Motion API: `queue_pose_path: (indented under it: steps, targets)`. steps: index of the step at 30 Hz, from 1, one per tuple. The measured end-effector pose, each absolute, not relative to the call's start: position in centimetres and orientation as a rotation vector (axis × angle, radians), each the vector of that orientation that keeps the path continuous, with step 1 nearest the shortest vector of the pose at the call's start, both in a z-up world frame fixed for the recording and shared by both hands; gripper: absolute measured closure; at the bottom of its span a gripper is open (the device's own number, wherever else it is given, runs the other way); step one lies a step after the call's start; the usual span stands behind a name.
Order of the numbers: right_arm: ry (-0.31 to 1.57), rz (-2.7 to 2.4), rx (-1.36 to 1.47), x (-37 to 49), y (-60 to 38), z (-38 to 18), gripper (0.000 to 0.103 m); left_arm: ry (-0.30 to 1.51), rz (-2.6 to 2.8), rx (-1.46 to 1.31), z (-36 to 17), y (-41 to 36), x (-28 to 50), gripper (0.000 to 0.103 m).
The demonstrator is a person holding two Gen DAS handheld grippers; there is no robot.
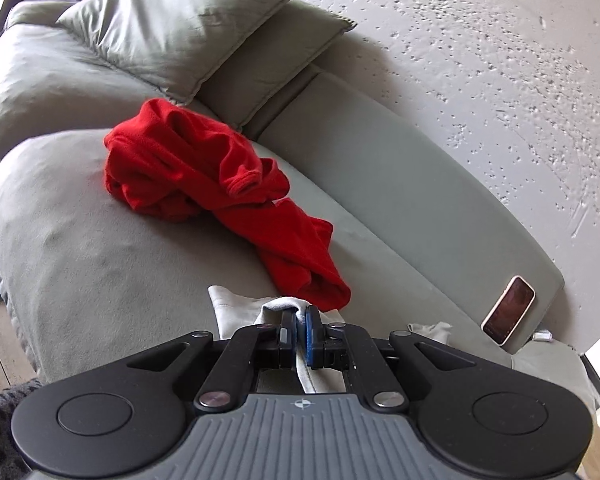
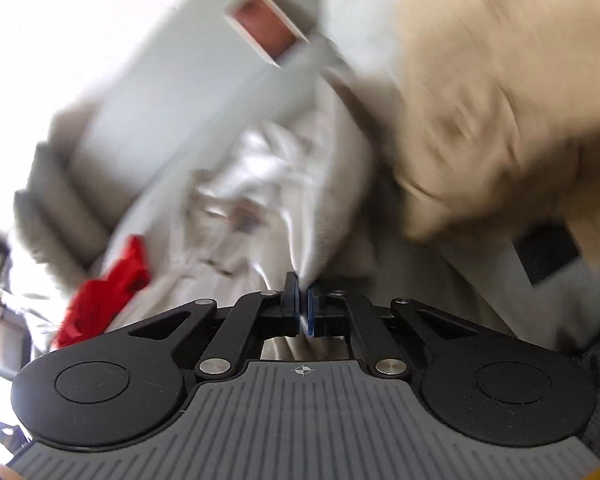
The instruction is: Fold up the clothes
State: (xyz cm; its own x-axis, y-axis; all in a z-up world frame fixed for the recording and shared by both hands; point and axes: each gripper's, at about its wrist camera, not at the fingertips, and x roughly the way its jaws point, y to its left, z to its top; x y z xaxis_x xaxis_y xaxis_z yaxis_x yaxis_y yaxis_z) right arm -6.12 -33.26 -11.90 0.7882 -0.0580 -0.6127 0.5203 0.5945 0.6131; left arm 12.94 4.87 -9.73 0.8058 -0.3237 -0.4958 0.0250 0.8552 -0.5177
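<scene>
A white garment (image 1: 236, 306) lies on the grey-green sofa seat (image 1: 100, 264) just past my left gripper (image 1: 301, 314), which is shut on a fold of it. In the blurred right wrist view the same white garment (image 2: 260, 184) spreads out crumpled ahead, and my right gripper (image 2: 302, 286) is shut on a taut edge of it. A crumpled red garment (image 1: 212, 184) lies on the seat beyond the white one; it also shows at the left of the right wrist view (image 2: 104, 296).
A phone (image 1: 508, 310) leans against the sofa backrest (image 1: 400, 184) at the right; it also shows in the right wrist view (image 2: 266, 26). Two cushions (image 1: 172, 28) sit at the far end. A tan cloth mass (image 2: 500, 100) fills the upper right. A textured wall (image 1: 480, 40) stands behind.
</scene>
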Motion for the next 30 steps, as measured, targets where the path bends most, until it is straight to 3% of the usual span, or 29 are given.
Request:
queue_pose_path:
  steps: [5,9,15,21,27,30]
  targets:
    - [0.309,-0.43,0.688,-9.0,-34.7,-2.2,0.101,0.726,-0.35,-0.561,-11.1,2.7,12.5,0.1]
    - [0.317,-0.519,0.652,-10.1,-35.8,1.2,0.1,0.837,-0.468,-0.478,-11.8,-0.3,11.3,0.1]
    - [0.606,-0.654,0.73,-11.1,-39.2,-4.8,0.092,0.89,-0.455,-0.424,-13.0,-0.8,11.2,0.1]
    - [0.627,-0.691,0.818,-15.6,-39.6,-8.0,0.07,0.906,-0.436,-0.395,-13.7,-1.1,11.3,0.1]
    - [0.625,-0.452,0.8,-13.0,-35.8,-7.2,0.062,0.886,-0.424,-0.375,-13.6,-1.5,11.0,0.1]
    - [0.671,-0.441,0.763,-10.1,-34.5,-7.2,0.043,0.879,-0.427,-0.371,-13.5,-1.5,10.7,0.1]
